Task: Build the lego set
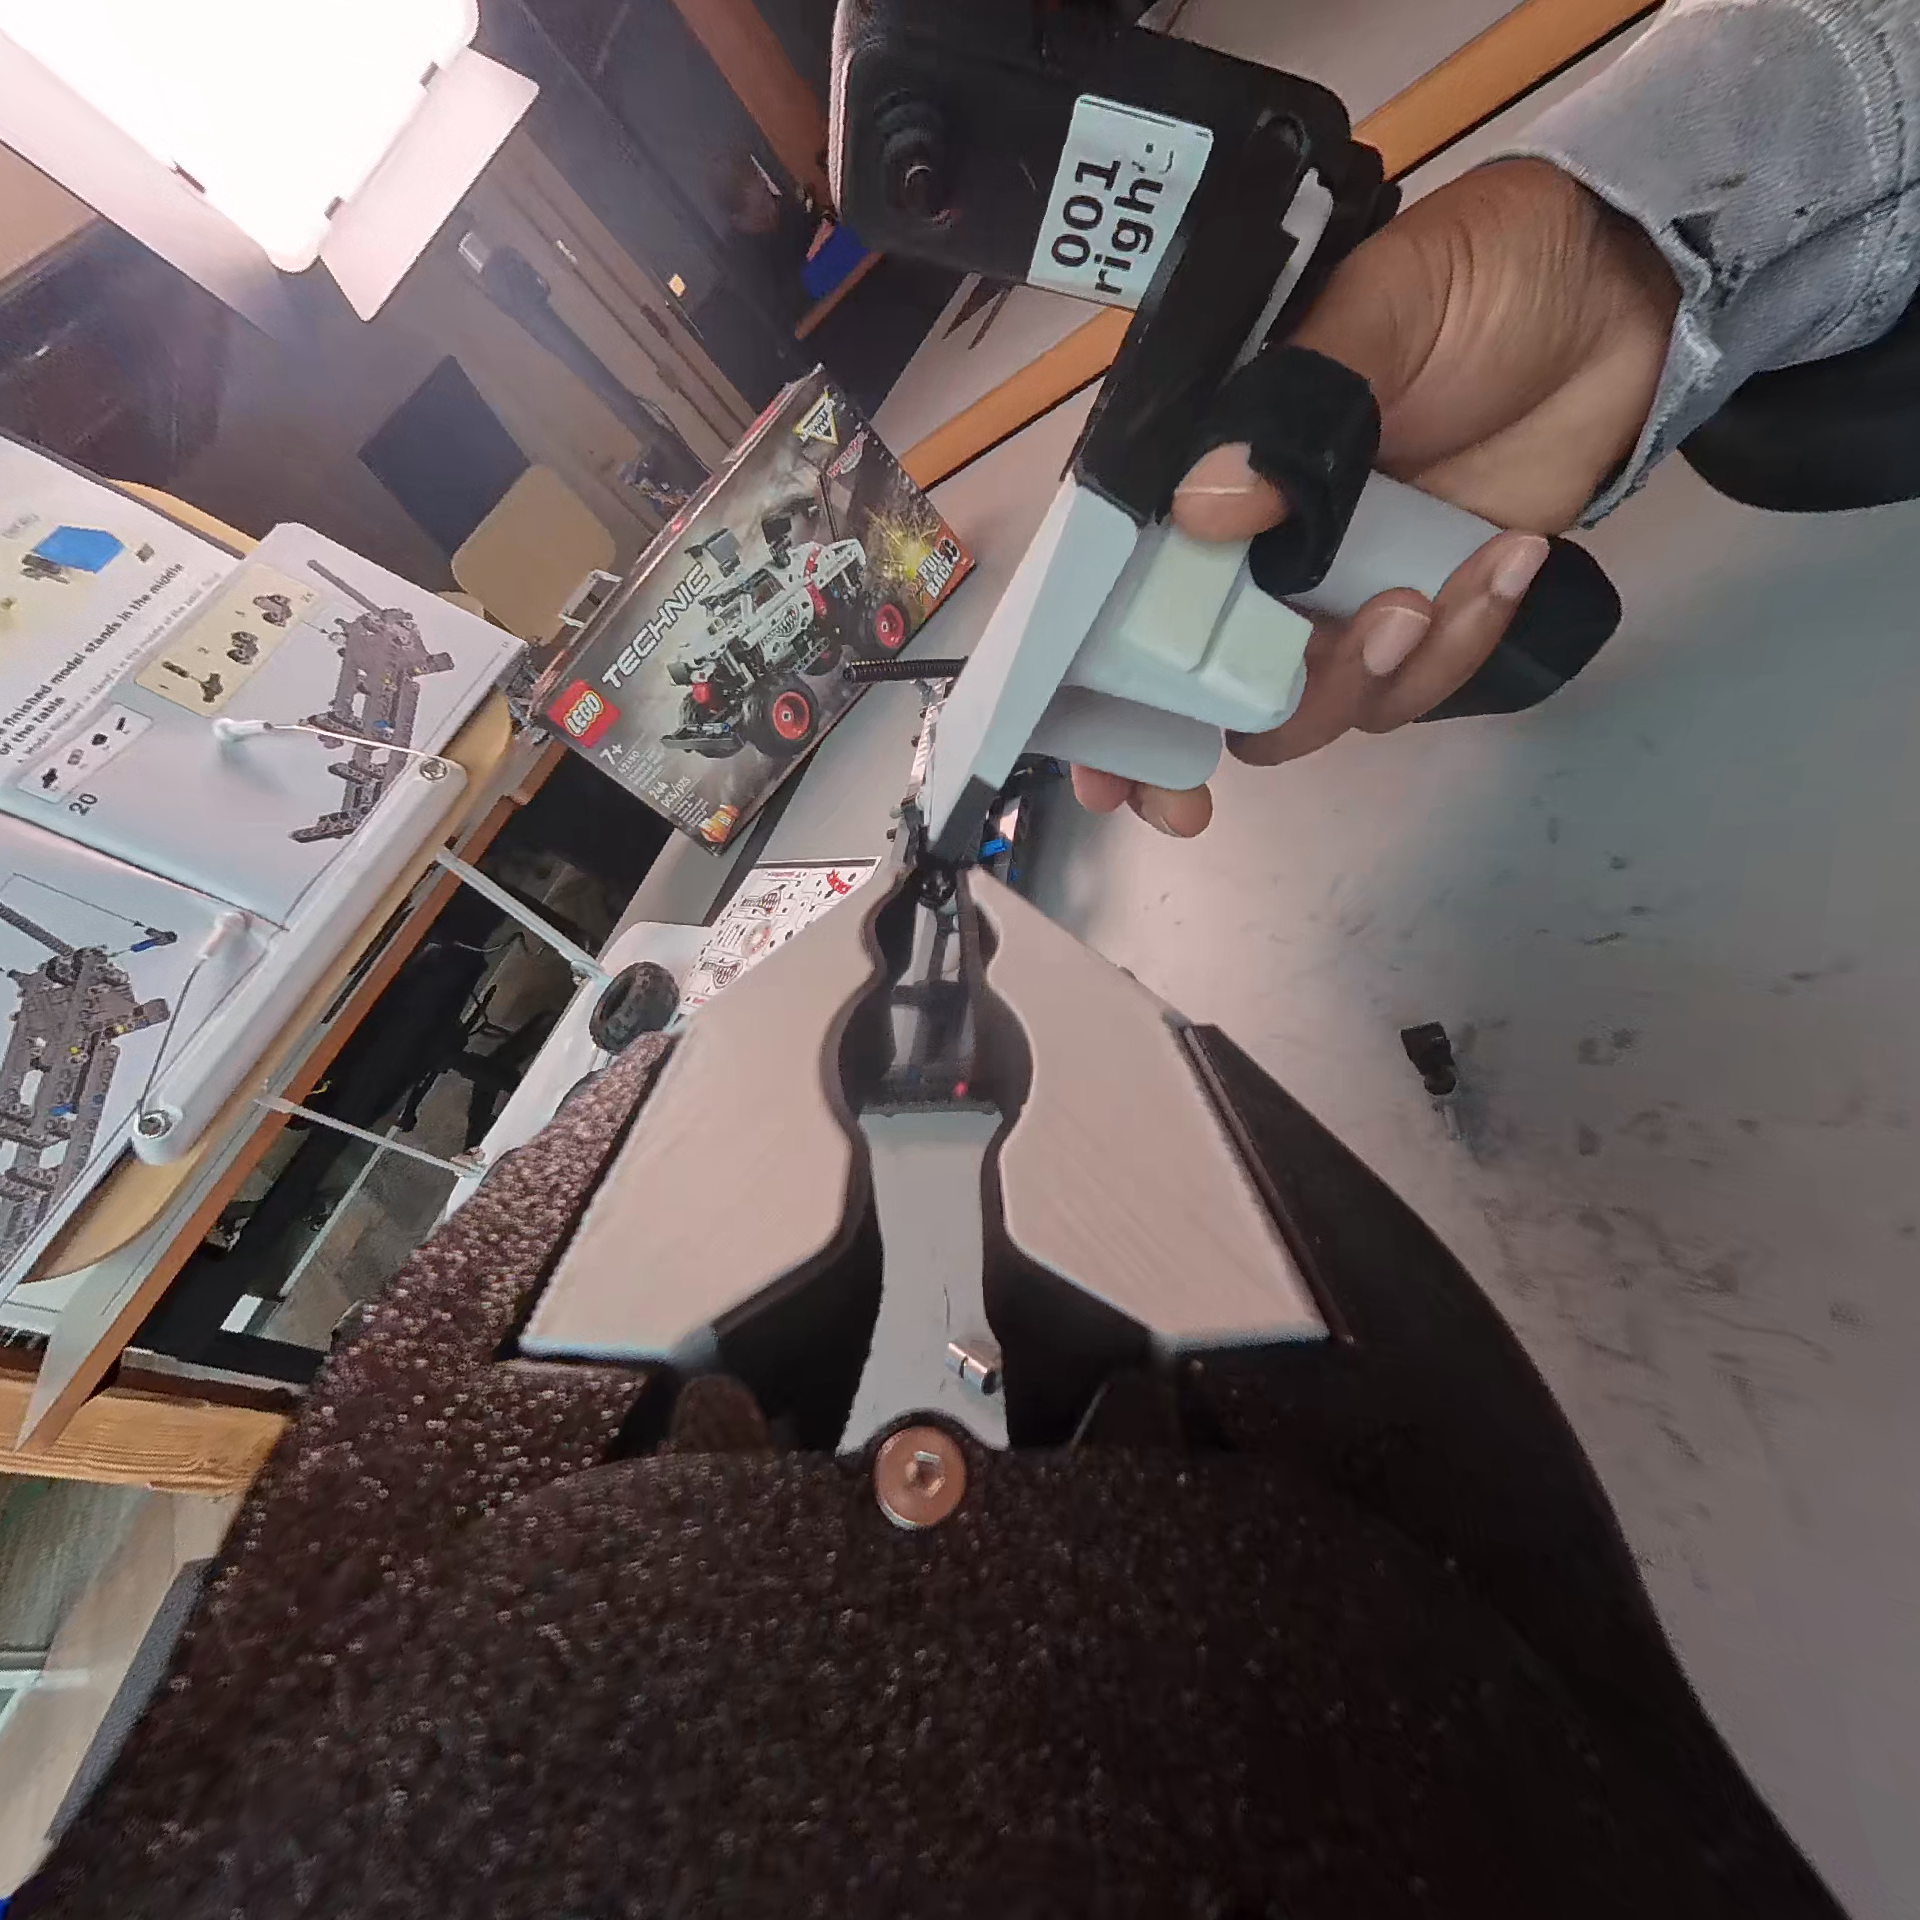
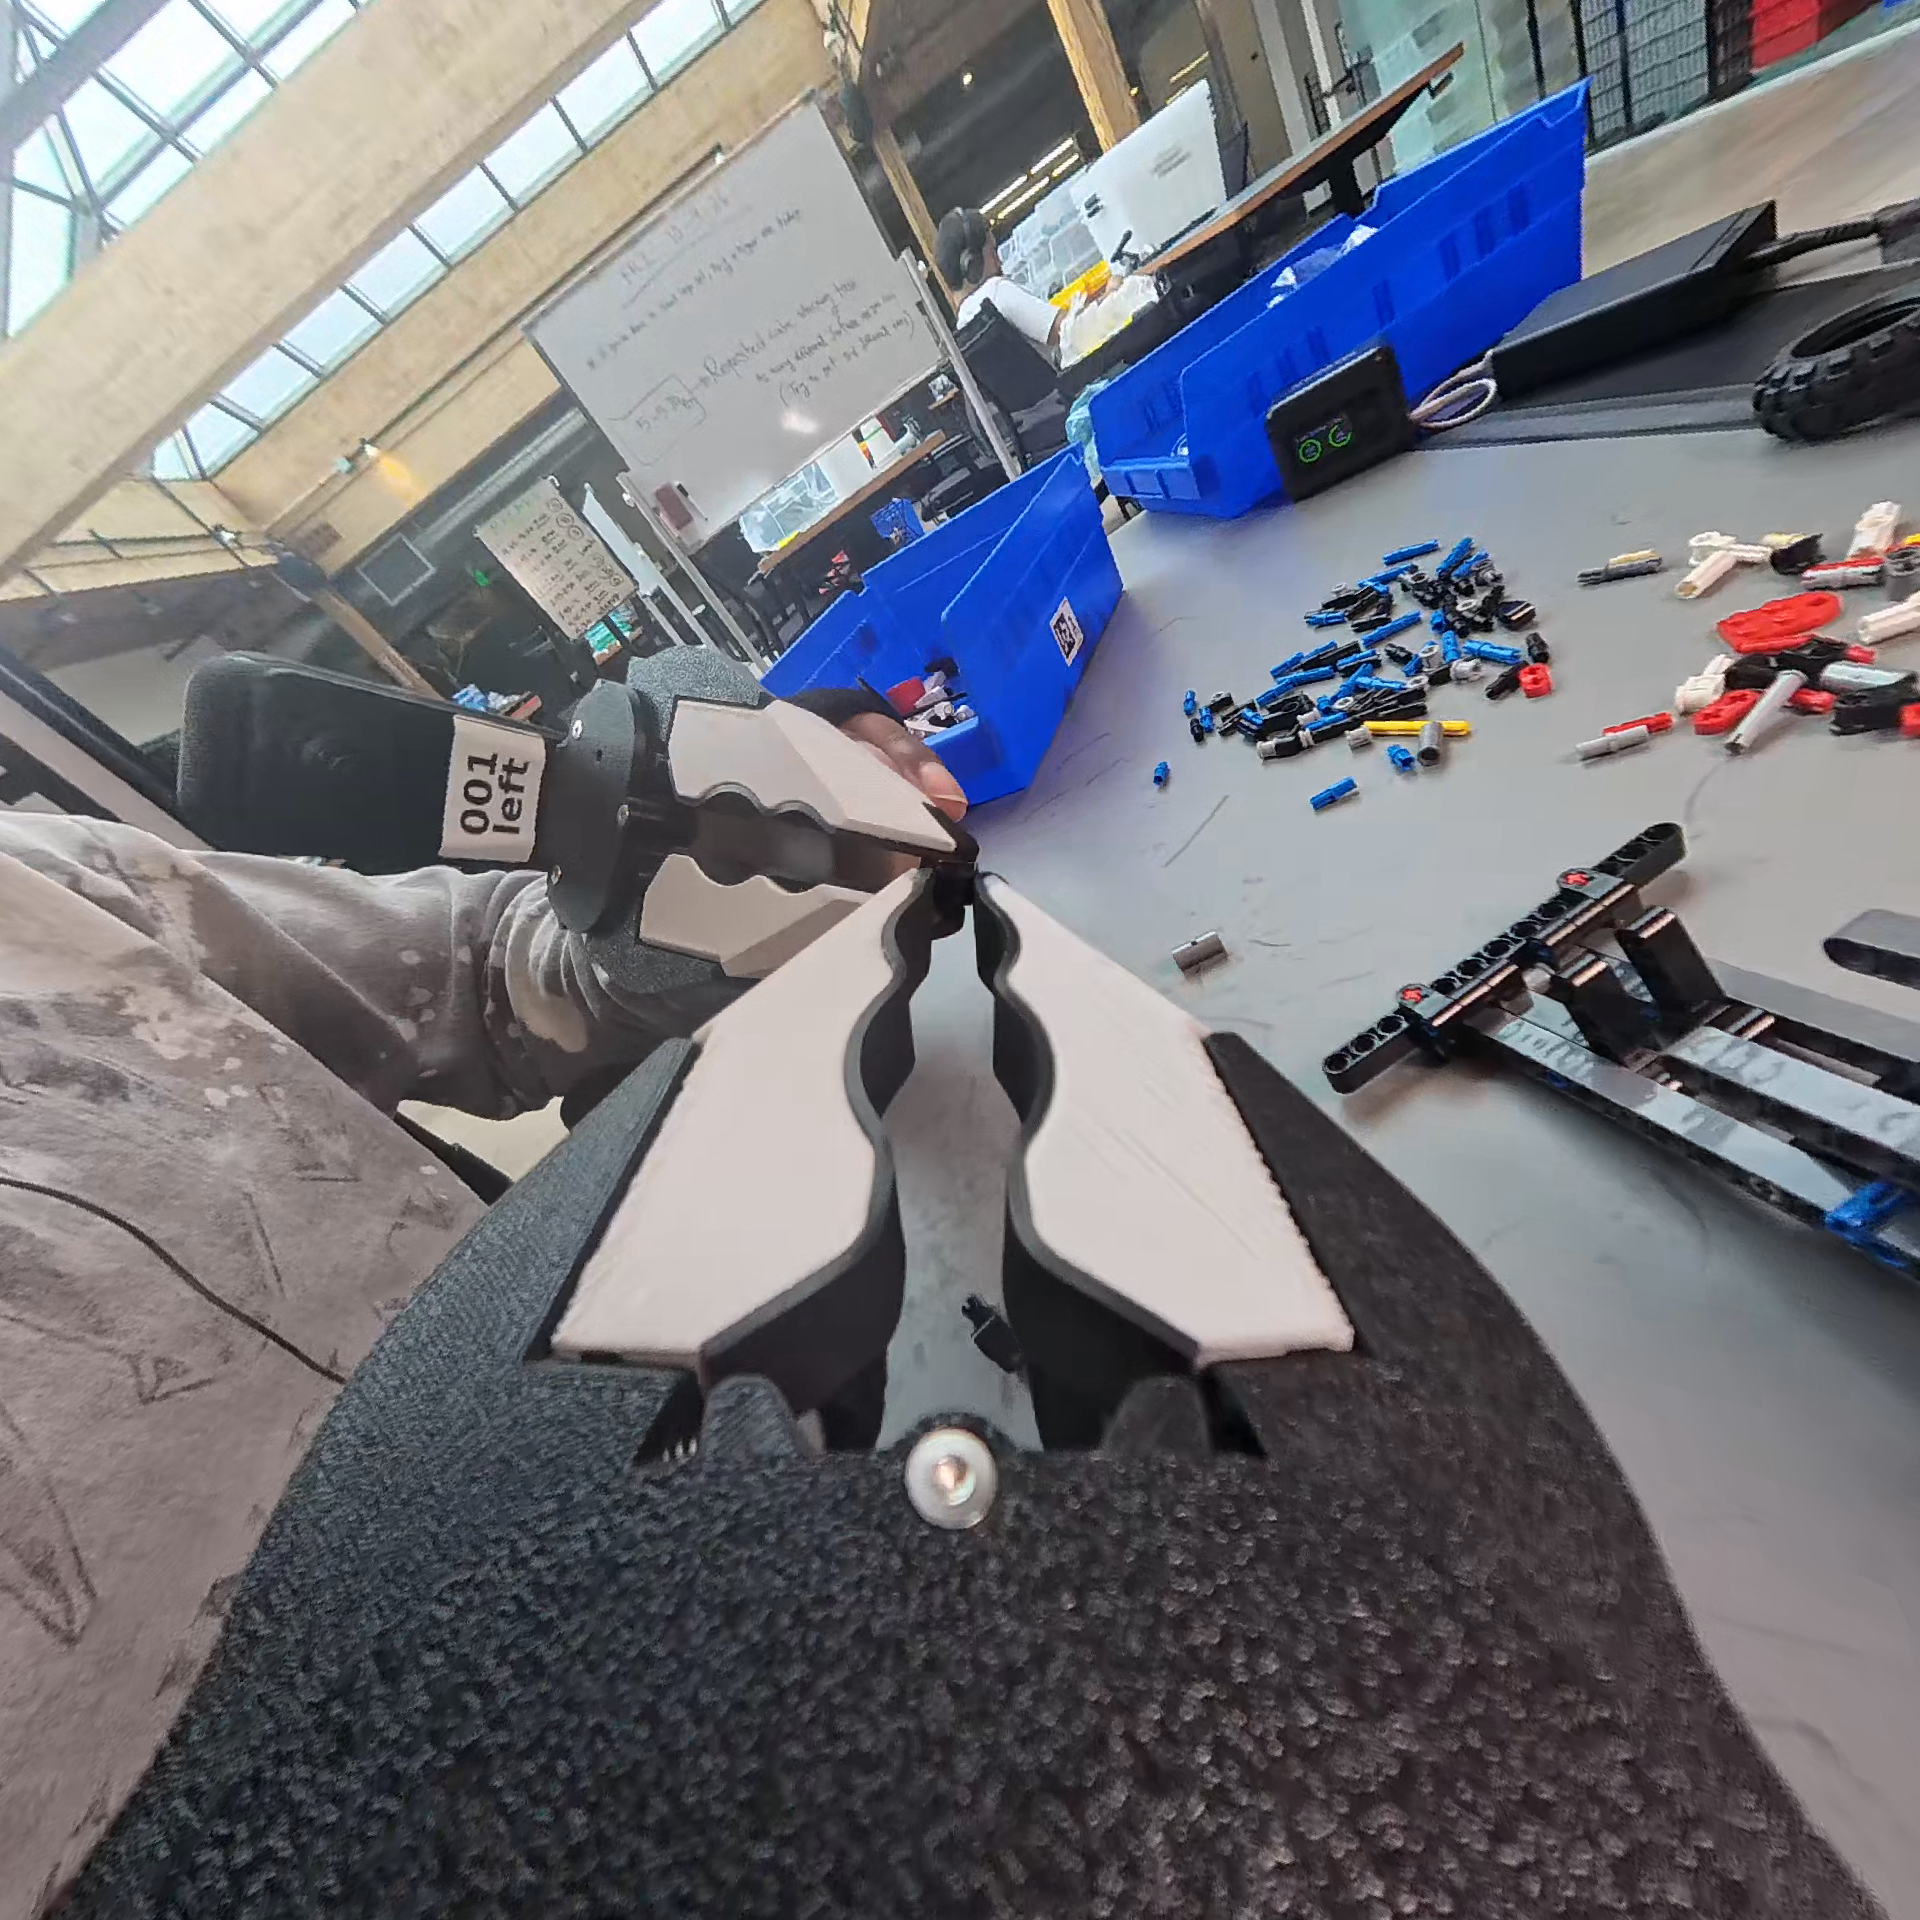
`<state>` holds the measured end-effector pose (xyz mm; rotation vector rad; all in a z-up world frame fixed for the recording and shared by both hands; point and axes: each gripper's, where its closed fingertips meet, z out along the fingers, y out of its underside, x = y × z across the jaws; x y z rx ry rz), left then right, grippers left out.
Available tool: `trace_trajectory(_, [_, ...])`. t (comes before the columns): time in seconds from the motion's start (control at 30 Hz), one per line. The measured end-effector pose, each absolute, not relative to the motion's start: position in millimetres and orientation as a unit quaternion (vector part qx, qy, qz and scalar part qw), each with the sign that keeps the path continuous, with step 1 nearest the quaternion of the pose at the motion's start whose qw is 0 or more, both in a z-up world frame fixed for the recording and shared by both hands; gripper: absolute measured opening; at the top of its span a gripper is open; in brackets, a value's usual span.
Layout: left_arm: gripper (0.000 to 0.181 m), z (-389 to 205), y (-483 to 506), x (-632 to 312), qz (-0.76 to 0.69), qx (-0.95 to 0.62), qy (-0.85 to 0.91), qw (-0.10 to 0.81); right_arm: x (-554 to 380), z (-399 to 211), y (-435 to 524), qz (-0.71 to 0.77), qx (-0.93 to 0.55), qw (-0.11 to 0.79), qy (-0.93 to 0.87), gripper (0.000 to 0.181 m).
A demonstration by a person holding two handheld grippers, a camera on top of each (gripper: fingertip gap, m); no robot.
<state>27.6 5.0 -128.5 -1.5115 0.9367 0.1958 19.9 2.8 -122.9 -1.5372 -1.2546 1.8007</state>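
we hold the two grippers tip to tip above the grey table (image 2: pixel 1351 1351), away from the chassis frame (image 2: pixel 1621 1029), so a tiny part can be worked on in the air. the right gripper (image 2: pixel 948 902) has its tips pinched on a small black piece (image 2: pixel 951 896). the left gripper (image 1: pixel 940 883) meets it nose to nose with its tips nearly together, seemingly on the same piece, though we cannot tell. the chassis frame rests flat on the table; beyond it, the loose pins (image 2: pixel 1382 665) are spread out, probably for easy picking. the instruction booklet (image 1: pixel 208 727) stands propped up for reading.
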Motion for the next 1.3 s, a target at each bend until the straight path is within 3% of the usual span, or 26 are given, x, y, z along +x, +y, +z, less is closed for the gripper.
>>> trace_trajectory(0.17, [0.020,-133,-11,40,-0.092,-0.693,0.397,0.596,36,-126,-6,0.569,-0.487,0.295,-0.593,0.006])
trace_trajectory(0.33, [0.015,-138,-34,46,-0.278,-0.714,0.369,0.525,50,-131,-33,0.486,-0.385,0.352,-0.702,0.007])
trace_trajectory(0.7, [0.017,-129,-94,77,-0.569,-0.653,0.364,0.343,69,-128,-94,0.464,-0.221,0.347,-0.784,0.007])
trace_trajectory(0.93, [0.009,-126,-113,85,-0.623,-0.621,0.381,0.286,77,-126,-115,0.464,-0.185,0.331,-0.801,0.007])
trace_trajectory(1.03, [0.009,-129,-115,87,-0.607,-0.624,0.395,0.294,78,-128,-116,0.464,-0.193,0.324,-0.802,0.007])
trace_trajectory(1.3, [0.008,-113,-69,64,-0.493,-0.649,0.331,0.476,58,-107,-64,0.503,-0.328,0.370,-0.709,0.013])
